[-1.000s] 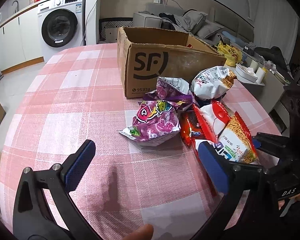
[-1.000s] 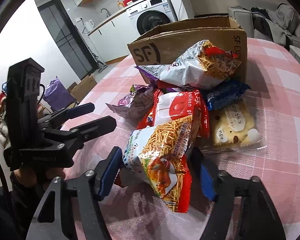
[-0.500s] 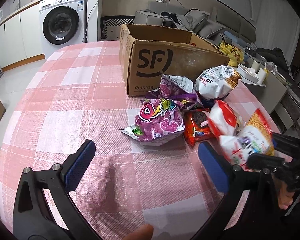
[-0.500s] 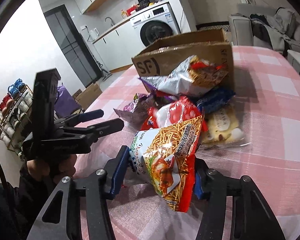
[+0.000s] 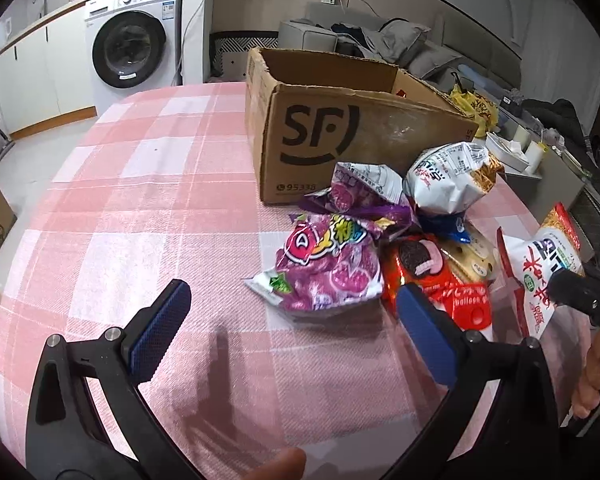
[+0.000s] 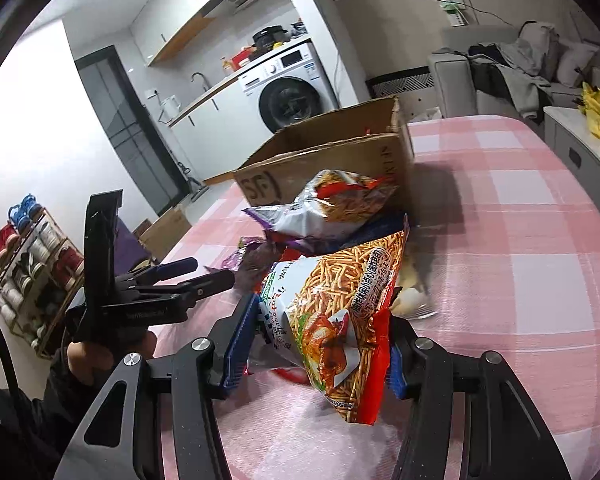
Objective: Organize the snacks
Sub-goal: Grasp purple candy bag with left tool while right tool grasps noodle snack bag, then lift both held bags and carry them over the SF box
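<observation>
My right gripper (image 6: pixel 320 322) is shut on an orange-and-red noodle snack bag (image 6: pixel 340 312), held upright just above the pink checked tablecloth (image 6: pixel 520 240). In the left wrist view that bag (image 5: pixel 540 264) hangs at the far right edge. The other snacks lie in front of the open SF cardboard box (image 5: pixel 360 136): a purple candy bag (image 5: pixel 324 264), a red cookie pack (image 5: pixel 420 264) and a silver noodle bag (image 5: pixel 448 184). My left gripper (image 5: pixel 292 294) is open, hovering over the cloth just short of the purple bag, with nothing between its fingers.
The box (image 6: pixel 332 160) stands behind the silver bag (image 6: pixel 332 204). A washing machine (image 5: pixel 128 48) and cabinets are past the table's far side, a sofa with clothes (image 5: pixel 380 36) behind the box. The left gripper (image 6: pixel 192 272) sits left of the pile.
The right gripper's jaws closed on the noodle bag and lifted it off the pile, uncovering the red packs beneath. The left gripper stayed where it was, still open.
</observation>
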